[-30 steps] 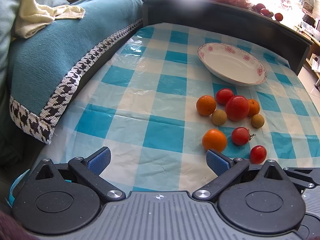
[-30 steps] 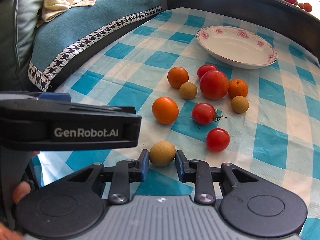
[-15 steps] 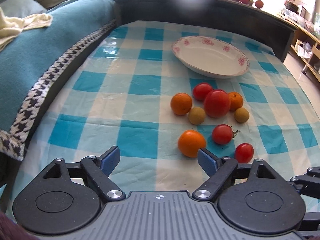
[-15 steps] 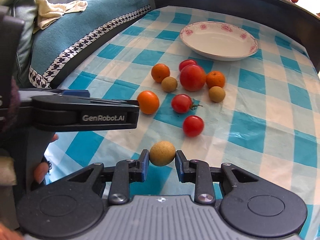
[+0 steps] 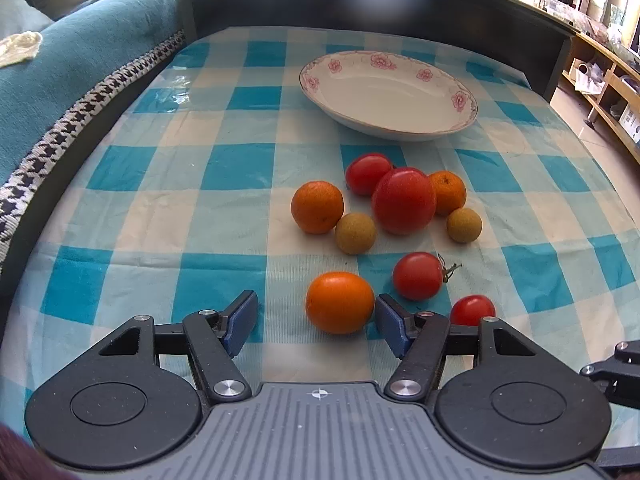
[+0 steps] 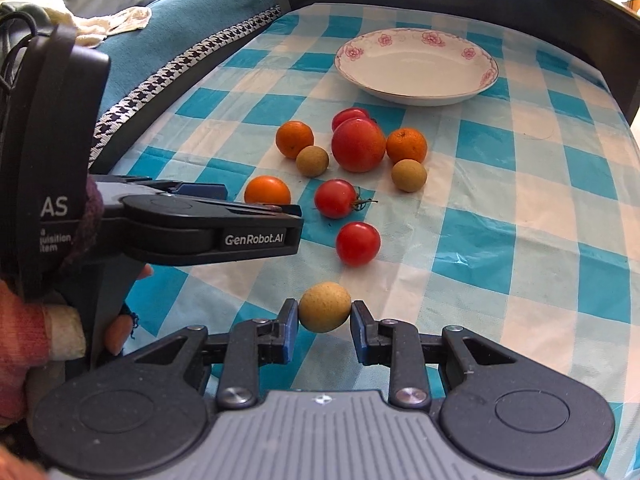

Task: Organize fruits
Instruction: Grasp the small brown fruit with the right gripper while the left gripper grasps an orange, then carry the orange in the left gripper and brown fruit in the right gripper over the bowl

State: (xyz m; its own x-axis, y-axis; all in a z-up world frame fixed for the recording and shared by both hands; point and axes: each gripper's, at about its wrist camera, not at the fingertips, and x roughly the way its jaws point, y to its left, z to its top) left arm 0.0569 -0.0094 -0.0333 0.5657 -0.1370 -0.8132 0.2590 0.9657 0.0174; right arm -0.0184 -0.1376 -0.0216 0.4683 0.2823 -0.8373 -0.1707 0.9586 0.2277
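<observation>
A smooth orange fruit (image 5: 340, 303) lies on the checked cloth between the closing jaws of my left gripper (image 5: 316, 303). The right pad (image 5: 390, 320) is at its side and the left pad (image 5: 242, 320) stands well apart from it. My right gripper (image 6: 325, 308) is shut on a small tan round fruit (image 6: 325, 306), held just above the cloth. Beyond lie a large red tomato (image 5: 404, 200), three smaller tomatoes, two mandarins (image 5: 317, 207) and two tan fruits (image 5: 355, 233). A white flowered plate (image 5: 460, 100) stands behind them with nothing in it.
A teal blanket with a houndstooth border (image 5: 80, 60) runs along the table's left side. A dark raised board (image 5: 360, 4) closes the far edge, with more fruit on top. Wooden shelves (image 5: 600, 92) stand at the right. A person's fingers (image 6: 120, 328) hold the left gripper's handle.
My left gripper has come forward and down to the fruits, and its jaws have narrowed around the orange fruit. The right gripper has drifted a little, still gripping the tan fruit.
</observation>
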